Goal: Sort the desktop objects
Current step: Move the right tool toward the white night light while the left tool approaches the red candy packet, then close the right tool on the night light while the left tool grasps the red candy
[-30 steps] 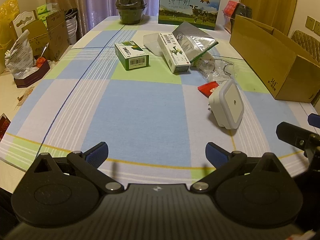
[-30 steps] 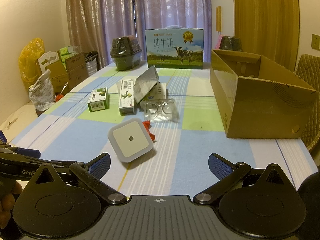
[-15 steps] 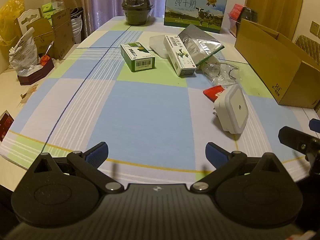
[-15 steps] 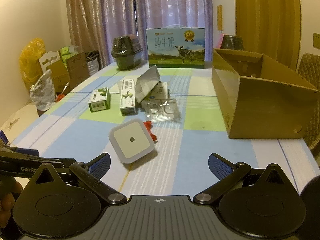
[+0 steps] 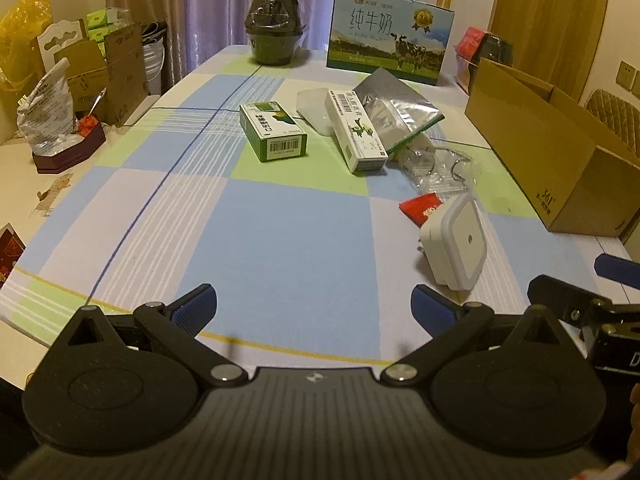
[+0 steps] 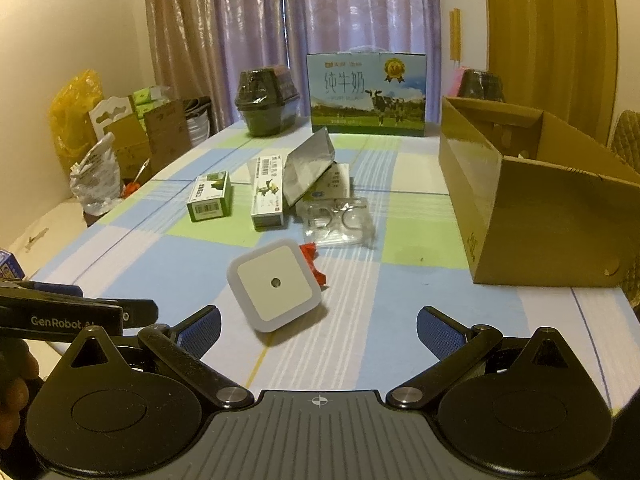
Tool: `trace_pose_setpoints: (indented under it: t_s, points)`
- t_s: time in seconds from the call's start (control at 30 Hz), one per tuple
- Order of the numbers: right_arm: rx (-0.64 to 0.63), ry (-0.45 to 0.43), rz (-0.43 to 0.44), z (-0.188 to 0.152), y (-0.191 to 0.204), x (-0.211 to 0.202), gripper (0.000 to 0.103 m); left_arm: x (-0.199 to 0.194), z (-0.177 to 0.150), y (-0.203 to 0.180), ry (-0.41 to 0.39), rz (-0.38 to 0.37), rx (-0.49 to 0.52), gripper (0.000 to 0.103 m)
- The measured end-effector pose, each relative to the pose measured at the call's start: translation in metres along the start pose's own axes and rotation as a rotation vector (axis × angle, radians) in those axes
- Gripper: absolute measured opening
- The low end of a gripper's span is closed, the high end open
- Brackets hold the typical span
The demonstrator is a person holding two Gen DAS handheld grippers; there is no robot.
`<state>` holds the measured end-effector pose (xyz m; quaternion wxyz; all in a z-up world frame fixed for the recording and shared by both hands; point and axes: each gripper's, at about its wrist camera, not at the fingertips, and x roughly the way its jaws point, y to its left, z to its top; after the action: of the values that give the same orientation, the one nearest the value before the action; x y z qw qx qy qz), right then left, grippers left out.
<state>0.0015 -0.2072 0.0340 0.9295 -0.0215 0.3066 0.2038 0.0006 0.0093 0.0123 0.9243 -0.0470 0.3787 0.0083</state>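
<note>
Both my claws, left (image 5: 314,308) and right (image 6: 318,326), are spread wide, gripping nothing, over the desk's (image 5: 280,240) near edge; white night light (image 6: 275,285) sits tilted just ahead.

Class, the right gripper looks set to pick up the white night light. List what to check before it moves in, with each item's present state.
1. Right gripper open: ok.
2. Left gripper open and holding nothing: ok.
3. Night light lies ahead of the right gripper, unblocked: ok.
4. Red packet apart from the light: cannot tell, it is partly hidden behind it.
5. Cardboard box open on top: ok.
6. Room left inside the box: cannot tell.
</note>
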Motion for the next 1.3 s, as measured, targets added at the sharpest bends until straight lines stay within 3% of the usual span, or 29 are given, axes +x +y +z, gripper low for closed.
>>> trace_pose_setpoints:
  t_s: [0.2,0.37,0.8,0.97,1.13,1.2,1.3]
  points:
    - [-0.03,0.001,0.028,0.004,0.001,0.007,0.101,0.0,0.014,0.0,-0.04,-0.015,0.005,0.102]
    - [-0.063,0.011,0.061,0.009,0.0,0.018,0.101,0.003,0.026,0.0,-0.085,-0.016,0.081,0.102]
    - [-0.251,0.077,0.169,0.02,0.012,0.074,0.101,0.03,0.032,0.023,0.013,-0.072,0.052,0.102]
    - [-0.286,0.113,0.203,0.021,0.014,0.094,0.081,0.039,0.031,0.021,0.023,-0.069,0.062,0.102]
    - [-0.292,0.112,0.209,0.022,0.014,0.102,0.075,0.043,0.031,0.02,0.028,-0.079,0.058,0.102]
    - [-0.297,0.119,0.211,0.023,0.015,0.103,0.066,0.044,0.031,0.019,0.029,-0.084,0.056,0.102]
    - [-0.304,0.123,0.2,0.022,0.016,0.098,0.065,0.046,0.031,0.016,0.03,-0.089,0.059,0.102]
